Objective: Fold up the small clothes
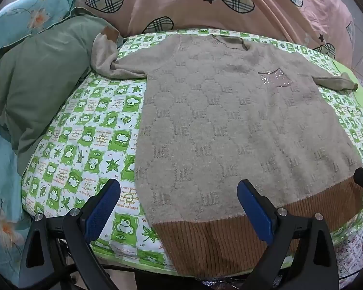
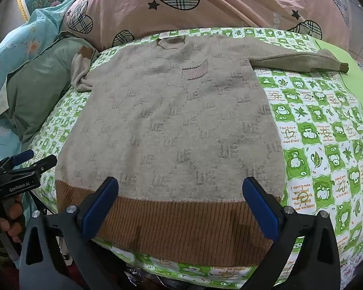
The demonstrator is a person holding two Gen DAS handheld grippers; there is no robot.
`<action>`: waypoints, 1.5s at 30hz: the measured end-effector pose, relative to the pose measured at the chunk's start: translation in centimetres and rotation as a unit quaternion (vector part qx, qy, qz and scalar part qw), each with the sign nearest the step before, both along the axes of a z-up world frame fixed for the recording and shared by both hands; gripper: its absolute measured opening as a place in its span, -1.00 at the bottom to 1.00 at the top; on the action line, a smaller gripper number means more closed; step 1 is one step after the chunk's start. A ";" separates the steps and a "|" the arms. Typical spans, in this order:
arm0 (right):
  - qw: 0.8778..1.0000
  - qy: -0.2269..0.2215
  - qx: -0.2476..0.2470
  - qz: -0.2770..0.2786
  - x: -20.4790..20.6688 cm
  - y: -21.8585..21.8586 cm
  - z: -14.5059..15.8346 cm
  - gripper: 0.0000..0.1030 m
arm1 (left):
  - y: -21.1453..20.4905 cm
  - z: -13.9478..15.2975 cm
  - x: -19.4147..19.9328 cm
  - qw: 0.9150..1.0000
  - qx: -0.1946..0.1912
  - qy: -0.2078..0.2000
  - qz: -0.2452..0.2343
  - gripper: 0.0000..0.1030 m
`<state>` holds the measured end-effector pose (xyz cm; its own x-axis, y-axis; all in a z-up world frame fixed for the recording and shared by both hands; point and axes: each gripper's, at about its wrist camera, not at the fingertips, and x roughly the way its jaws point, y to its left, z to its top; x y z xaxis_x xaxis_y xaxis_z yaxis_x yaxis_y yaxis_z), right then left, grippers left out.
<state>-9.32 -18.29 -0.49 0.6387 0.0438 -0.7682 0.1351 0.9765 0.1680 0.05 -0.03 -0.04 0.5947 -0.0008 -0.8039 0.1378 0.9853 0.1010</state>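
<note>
Left wrist view has the sweater [image 1: 230,120] laid flat, front up, on the green-and-white checked sheet [image 1: 84,133], neck hole at the far end and the brown ribbed hem [image 1: 230,236] nearest the camera. The left gripper [image 1: 179,207] hangs just off the hem's left corner, tilted down a bit toward it, blue pads [image 1: 101,207] spread wide with nothing between them. One finger sits over bare sheet beside the sweater, the other over the knit above the hem.

The right gripper [image 2: 180,205] does the same thing further along the hem, fingers wide apart and empty, both hovering over the hem band. Can't tell if either one actually touches the fabric.

From the right wrist view you can also see the person's hand [image 2: 11,217] wrapped round the handle of the left gripper, off past the sweater's left edge. The sweater's left sleeve [image 2: 81,70] is bunched up against a green pillow [image 2: 36,84]; the other sleeve [image 2: 300,62] lies stretched out straight. A pink quilt [image 2: 205,7] with plaid hearts is piled beyond the neck end.
</note>
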 end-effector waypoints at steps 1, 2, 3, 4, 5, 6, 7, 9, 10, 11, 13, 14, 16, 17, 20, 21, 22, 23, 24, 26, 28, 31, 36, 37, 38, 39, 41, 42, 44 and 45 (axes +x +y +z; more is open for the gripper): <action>1.000 -0.001 0.000 0.000 0.0 0.0 -0.1 0.98 | 0.0 0.0 0.0 1.000 0.001 0.000 0.000 0.90; 1.000 -0.001 0.001 0.000 0.0 -0.1 -0.1 0.98 | 0.0 0.0 0.0 1.000 0.001 0.000 0.000 0.90; 1.000 -0.001 0.001 0.000 0.0 0.0 -0.1 0.98 | 0.0 0.0 0.0 1.000 0.000 0.001 0.000 0.90; 1.000 -0.001 0.000 0.000 -0.1 0.0 -0.1 0.98 | 0.0 0.0 0.0 1.000 0.001 0.001 0.000 0.90; 1.000 -0.002 0.000 0.000 -0.1 0.0 -0.2 0.98 | 0.0 0.0 0.0 1.000 0.000 0.003 -0.001 0.90; 1.000 -0.002 0.000 -0.001 -0.1 0.0 -0.1 0.98 | -0.2 -0.2 0.2 1.000 -0.002 0.005 0.000 0.90; 1.000 -0.001 0.002 0.000 0.0 -0.1 -0.2 0.98 | -0.2 -0.3 0.2 1.000 -0.002 0.006 0.000 0.90; 1.000 -0.002 0.000 0.000 0.0 -0.1 -0.2 0.98 | -0.3 -0.2 0.2 1.000 -0.003 0.006 0.001 0.90; 1.000 -0.002 0.001 0.000 0.0 -0.1 -0.2 0.98 | -0.3 -0.3 0.3 1.000 -0.003 0.006 0.001 0.90; 1.000 -0.002 0.001 0.001 0.0 -0.1 -0.1 0.98 | -0.3 -0.3 0.3 1.000 -0.003 0.006 0.000 0.90; 1.000 -0.001 0.001 0.000 0.0 -0.1 -0.2 0.98 | -0.3 -0.3 0.3 1.000 -0.003 0.005 -0.001 0.90; 1.000 -0.001 0.001 0.000 0.0 -0.2 -0.2 0.98 | -0.1 -0.3 0.4 1.000 -0.003 0.004 -0.002 0.90; 1.000 -0.002 0.002 0.001 0.0 -0.2 -0.2 0.98 | -0.1 -0.3 0.5 1.000 -0.004 0.005 -0.002 0.90; 1.000 -0.002 0.002 0.000 0.1 -0.2 -0.1 0.98 | -0.1 -0.3 0.5 1.000 -0.003 0.005 -0.002 0.90; 1.000 -0.004 0.001 0.000 0.1 -0.3 -0.1 0.98 | 0.0 -0.3 0.6 1.000 -0.003 0.005 -0.002 0.90; 1.000 -0.003 0.001 0.000 0.1 -0.3 -0.1 0.98 | 0.0 -0.3 0.6 1.000 -0.004 0.005 -0.003 0.90; 1.000 0.000 0.003 0.000 0.1 -0.3 -0.1 0.98 | 0.0 -0.3 0.7 1.000 -0.004 0.006 -0.003 0.90; 1.000 0.003 0.004 0.000 0.2 -0.3 -0.1 0.98 | 0.0 -0.3 0.7 1.000 -0.004 0.006 -0.003 0.90; 1.000 0.003 0.004 -0.001 0.2 -0.3 -0.1 0.98 | -0.1 -0.3 0.4 1.000 -0.003 0.001 -0.003 0.90; 1.000 -0.001 0.003 -0.001 0.1 -0.3 -0.1 0.98 | -0.2 -0.4 0.5 1.000 -0.002 0.001 -0.004 0.90; 1.000 0.001 0.002 0.000 0.2 -0.2 -0.1 0.98 | -0.2 -0.5 0.6 1.000 -0.002 0.002 -0.004 0.90; 1.000 0.001 0.003 -0.001 0.2 -0.2 -0.1 0.98 | -0.2 -0.6 0.7 1.000 0.000 0.004 -0.006 0.90; 1.000 -0.003 0.008 -0.006 0.2 -1.0 0.1 0.98 | -0.1 -0.8 1.0 1.000 -0.004 0.005 -0.005 0.90; 1.000 0.001 0.010 -0.007 0.4 -1.0 0.0 0.98 | 0.0 -0.9 1.0 1.000 -0.008 0.006 -0.005 0.90; 1.000 0.001 0.013 -0.009 0.4 -1.1 0.0 0.98 | 0.2 -0.9 1.1 1.000 -0.013 0.008 -0.004 0.90; 1.000 -0.002 0.013 -0.011 0.4 -1.2 0.0 0.98 | 0.0 -0.7 1.2 1.000 -0.018 -0.007 -0.007 0.90; 1.000 -0.010 0.014 -0.015 0.5 -1.5 -0.1 0.98 | 0.3 -0.9 1.5 1.000 -0.030 0.003 -0.007 0.90; 1.000 -0.018 0.015 -0.016 0.5 -1.6 -0.1 0.98 | 0.4 -0.9 1.7 0.999 -0.036 0.007 -0.008 0.90; 0.999 -0.030 0.020 -0.021 0.6 -2.1 -0.1 0.98 | 0.3 -1.1 2.0 0.999 -0.036 0.011 -0.008 0.90; 0.998 -0.052 0.021 -0.023 0.6 -2.4 0.0 0.98 | 0.3 -1.1 2.2 0.999 -0.042 0.013 -0.008 0.90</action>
<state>-8.74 -20.66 -0.49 0.7164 0.0431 -0.6963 0.1593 0.9616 0.2234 2.24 0.28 -1.16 0.5723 -0.0778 -0.8163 0.1558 0.9877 0.0151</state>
